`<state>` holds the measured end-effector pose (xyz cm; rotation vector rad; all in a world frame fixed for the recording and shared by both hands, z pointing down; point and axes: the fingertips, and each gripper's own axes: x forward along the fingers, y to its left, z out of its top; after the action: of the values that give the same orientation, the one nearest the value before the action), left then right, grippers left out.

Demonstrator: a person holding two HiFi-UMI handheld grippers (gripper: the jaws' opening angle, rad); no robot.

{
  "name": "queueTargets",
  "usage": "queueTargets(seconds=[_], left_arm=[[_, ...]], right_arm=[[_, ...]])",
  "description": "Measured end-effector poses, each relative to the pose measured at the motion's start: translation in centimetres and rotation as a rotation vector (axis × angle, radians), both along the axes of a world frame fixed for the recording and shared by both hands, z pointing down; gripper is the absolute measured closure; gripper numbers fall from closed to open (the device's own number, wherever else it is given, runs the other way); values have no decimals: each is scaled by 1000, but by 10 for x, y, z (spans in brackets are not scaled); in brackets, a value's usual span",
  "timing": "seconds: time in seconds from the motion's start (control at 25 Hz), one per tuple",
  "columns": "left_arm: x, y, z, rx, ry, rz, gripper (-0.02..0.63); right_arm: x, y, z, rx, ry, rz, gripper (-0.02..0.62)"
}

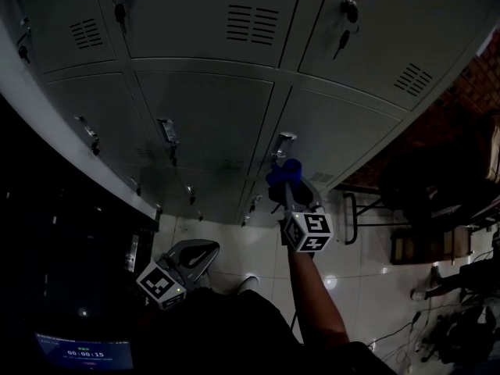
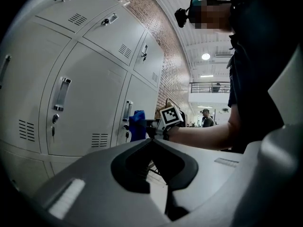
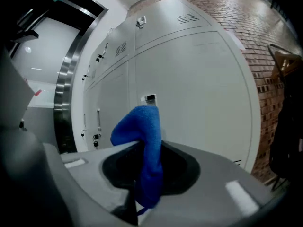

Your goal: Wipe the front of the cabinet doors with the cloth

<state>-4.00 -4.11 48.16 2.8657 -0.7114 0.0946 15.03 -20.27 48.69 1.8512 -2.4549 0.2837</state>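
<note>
Presently the right gripper (image 3: pixel 149 176) has its jaws clamped on the cloth (image 3: pixel 144 141). They pinch it low, so that a folded hump stands above and ahead of the jaws. In my judgement this hold puts soft fabric rather than hard plastic foremost toward the metal, as wiping requires.

The head view shows this gripper held out at arm's length toward the cabinet doors (image 1: pixel 211 116). The cloth sits near the recessed handle (image 1: pixel 283 141) of a lower-tier door. Whether the cloth touches that door cannot be told from any view, though the right gripper view suggests a gap.

The left gripper (image 2: pixel 152 141) has its jaws closed together with nothing between them. It hangs low beside the person's body, well apart from the doors. It appears to be parked out of the way, since one tool is enough for this work.

Condition of the cloth:
- It is bright blue and small, with a fine napped texture.
- It is folded over on itself, with a tail hanging below the jaws.
- No soiling is visible, and whether it is damp cannot be told.

The doors are pale grey metal with louvred vents (image 1: pixel 251 23) and keyed locks. No marks can be made out on them in this dim light.
</note>
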Motion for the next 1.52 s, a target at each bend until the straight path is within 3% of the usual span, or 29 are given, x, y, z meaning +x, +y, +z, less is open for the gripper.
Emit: queueTargets(seconds=[0.24,0.52,0.92,1.2,1.52], left_arm=[[-22,0,0,7,2,-28,606],[-46,-2,-5,-14,-3,-74,606],[-52,-8,-2,-21,-17,-91,606],[-29,-14,-3,-19,-11,-52,606],[1,-14,-1,-15,-21,-14,606]], right_arm=[[-50,-10,20,-40,20,-77,525],[-57,-31,59,-119,13,-69,525],[-20,-48,88,-190,57,31,525],[4,-45,89,-194,76,49,525],[68,-35,88,-189,61,129,525]])
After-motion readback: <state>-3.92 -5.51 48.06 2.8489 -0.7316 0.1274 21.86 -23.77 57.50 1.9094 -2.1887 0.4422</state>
